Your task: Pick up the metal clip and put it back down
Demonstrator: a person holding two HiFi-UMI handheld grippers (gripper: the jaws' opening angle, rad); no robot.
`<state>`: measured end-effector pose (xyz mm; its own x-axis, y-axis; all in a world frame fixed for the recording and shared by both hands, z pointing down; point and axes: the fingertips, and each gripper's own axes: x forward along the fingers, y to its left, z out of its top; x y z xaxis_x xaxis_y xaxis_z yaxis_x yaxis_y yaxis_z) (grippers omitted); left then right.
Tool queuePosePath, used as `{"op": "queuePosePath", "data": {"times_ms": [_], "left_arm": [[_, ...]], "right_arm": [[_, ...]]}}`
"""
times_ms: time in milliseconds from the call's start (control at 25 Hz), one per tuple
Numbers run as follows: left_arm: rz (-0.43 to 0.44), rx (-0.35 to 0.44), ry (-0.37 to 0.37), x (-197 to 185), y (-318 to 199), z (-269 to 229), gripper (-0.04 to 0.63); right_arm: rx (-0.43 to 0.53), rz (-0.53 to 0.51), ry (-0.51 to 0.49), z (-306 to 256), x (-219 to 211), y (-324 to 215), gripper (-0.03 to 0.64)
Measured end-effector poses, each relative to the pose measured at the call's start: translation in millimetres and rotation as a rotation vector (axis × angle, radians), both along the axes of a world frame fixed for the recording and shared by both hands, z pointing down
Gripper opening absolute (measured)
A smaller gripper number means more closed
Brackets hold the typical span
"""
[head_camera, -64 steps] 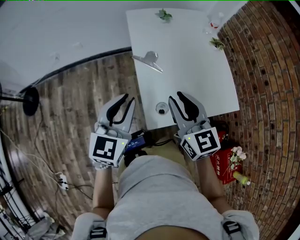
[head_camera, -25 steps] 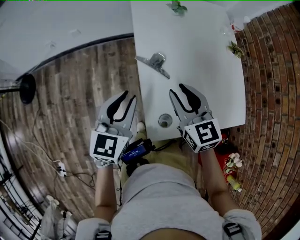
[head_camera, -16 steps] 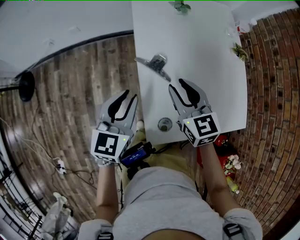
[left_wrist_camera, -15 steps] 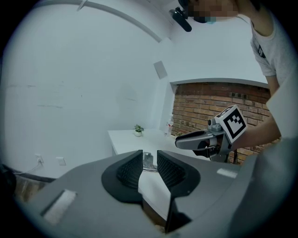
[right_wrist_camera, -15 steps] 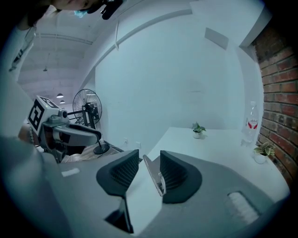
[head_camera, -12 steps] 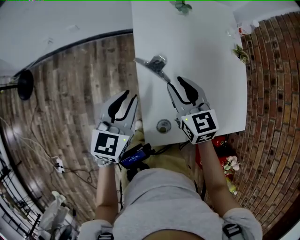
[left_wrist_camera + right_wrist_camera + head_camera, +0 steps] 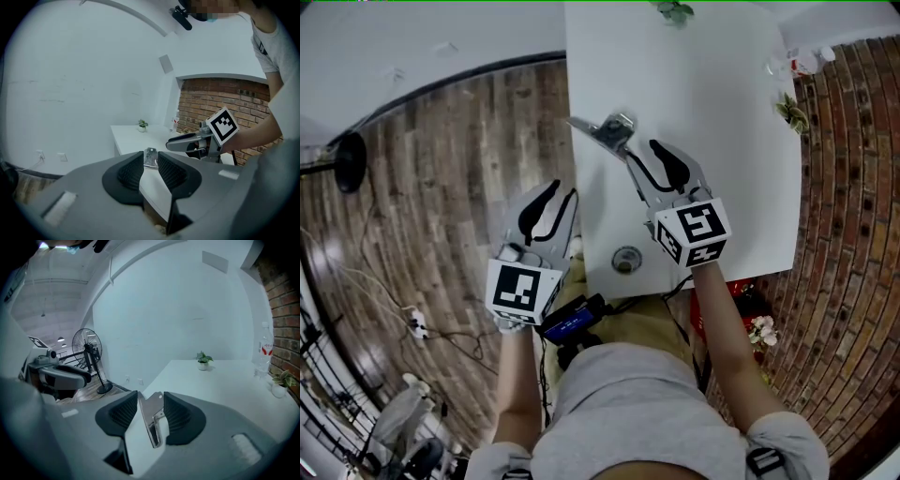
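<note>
The metal clip (image 7: 605,129) lies flat on the white table (image 7: 712,112) near its left edge. My right gripper (image 7: 639,152) hovers just short of the clip. Its jaws are opening, and neither pad touches the metal. In the right gripper view the clip (image 7: 152,420) shows in the gap of the right gripper (image 7: 150,397), with its near end reaching in between the pads. My left gripper (image 7: 561,192) hangs over the wooden floor, left of the table, jaws slightly apart with nothing between them. In the left gripper view the clip (image 7: 150,158) shows far off, past the left gripper (image 7: 150,161).
A round hole (image 7: 625,259) sits in the table near its front edge. Small potted plants (image 7: 675,11) (image 7: 794,111) and a bottle (image 7: 802,61) stand at the far and right edges. A brick wall runs along the right. A fan (image 7: 86,350) stands on the floor to the left.
My right gripper has moved forward and left across the table up to the clip, and its jaws have spread wider. The left gripper has hardly moved.
</note>
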<state>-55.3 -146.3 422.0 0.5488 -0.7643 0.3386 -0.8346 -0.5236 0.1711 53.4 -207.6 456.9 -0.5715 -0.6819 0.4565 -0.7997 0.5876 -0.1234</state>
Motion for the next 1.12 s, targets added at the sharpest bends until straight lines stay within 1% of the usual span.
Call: {"op": "queuePosePath", "data": {"times_ms": [240,560,840,920,1080,1120], "left_arm": [[0.002,0.014,0.001,5.5,-9.3,4.3,0.101],[-0.011,-0.006,-0.009,6.1,-16.1,13.7,0.103],[-0.028,-0.008,0.012,4.8,-19.6,14.6,0.103],[-0.034,-0.011,0.009,3.8,-20.0,15.7,0.103],[-0.035,-0.022,0.006,4.5,-21.3,19.1,0.103],[-0.035,-0.024,0.004,4.2,-21.8,20.2,0.103]], "right_arm": [[-0.041,0.009,-0.025,19.1,-2.0,-17.1,0.172],[-0.092,0.013,-0.057,42.1,-8.8,-32.7,0.176],[-0.142,-0.003,-0.071,59.3,-16.4,-36.2,0.176],[-0.148,-0.022,-0.063,63.1,-19.3,-36.6,0.176],[-0.130,-0.059,-0.013,66.0,-22.1,-38.2,0.174],[-0.127,-0.062,0.000,66.9,-22.6,-38.8,0.160]]}}
